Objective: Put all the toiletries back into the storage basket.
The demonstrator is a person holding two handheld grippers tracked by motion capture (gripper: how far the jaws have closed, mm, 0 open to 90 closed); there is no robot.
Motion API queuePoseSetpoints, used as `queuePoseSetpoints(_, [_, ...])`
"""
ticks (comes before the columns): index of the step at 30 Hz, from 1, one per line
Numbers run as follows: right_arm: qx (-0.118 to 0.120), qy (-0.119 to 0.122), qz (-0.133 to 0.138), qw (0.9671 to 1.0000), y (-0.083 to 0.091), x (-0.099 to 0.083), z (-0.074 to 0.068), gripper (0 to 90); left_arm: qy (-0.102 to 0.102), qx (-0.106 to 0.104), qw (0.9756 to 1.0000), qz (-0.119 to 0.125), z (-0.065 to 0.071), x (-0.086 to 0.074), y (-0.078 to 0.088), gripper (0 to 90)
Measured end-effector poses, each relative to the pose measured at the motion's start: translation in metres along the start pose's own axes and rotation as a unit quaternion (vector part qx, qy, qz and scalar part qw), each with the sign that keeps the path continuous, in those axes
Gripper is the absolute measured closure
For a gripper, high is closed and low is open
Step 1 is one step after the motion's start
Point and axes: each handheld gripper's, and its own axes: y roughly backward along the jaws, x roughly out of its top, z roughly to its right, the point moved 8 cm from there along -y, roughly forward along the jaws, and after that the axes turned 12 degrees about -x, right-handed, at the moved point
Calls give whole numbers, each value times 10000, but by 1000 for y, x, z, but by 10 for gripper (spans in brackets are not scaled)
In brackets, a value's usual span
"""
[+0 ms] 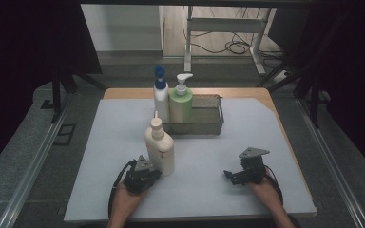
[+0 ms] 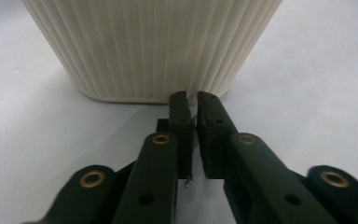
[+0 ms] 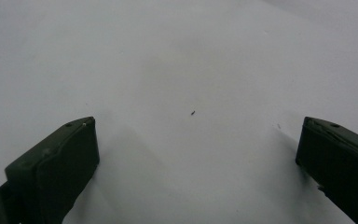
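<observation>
Now your left gripper (image 2: 193,100) has its jaws almost shut on nothing, just before the cream bottle (image 2: 154,46). Your right gripper (image 3: 196,140) has jaws wide open over the counter (image 3: 191,56).

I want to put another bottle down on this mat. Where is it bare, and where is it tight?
Bare: the mat left of the cream bottle, the stretch between the two tongs, and right of the wire basket. Tight: the white bottle and green pump bottle at the basket's left end, with the left tongs by the cream bottle.
</observation>
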Motion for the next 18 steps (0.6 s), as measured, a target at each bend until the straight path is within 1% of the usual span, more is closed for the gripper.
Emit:
queuePoseSetpoints(1, [0, 2, 4, 10000, 0, 0, 0, 0, -38, 10, 10000, -1, 0, 0, 1, 797])
queuePoseSetpoints(3, [2, 4, 0, 10000, 0, 0, 0, 0, -32, 23, 10000, 38, 0, 0, 4, 767])
queuePoseSetpoints(7, [3, 12, 15, 10000, 1, 0, 0, 6, 19, 128, 9998, 131, -4, -1, 13, 692])
queuePoseSetpoints(11, [28, 54, 52, 10000, 2, 1, -1, 33, 134, 206, 9995, 177, -9, -6, 20, 604])
queuePoseSetpoints(12, [22, 72, 51, 10000, 3, 1, -1, 34, 170, 242, 9994, 180, -11, -7, 21, 575])
queuePoseSetpoints(17, [39, 112, 123, 9999, 7, 5, -3, 36, 198, 545, 9983, 111, -23, -13, 26, 474])
queuePoseSetpoints(18, [55, 131, 145, 9998, 8, 6, -4, 36, 225, 572, 9981, 108, -24, -13, 26, 441])
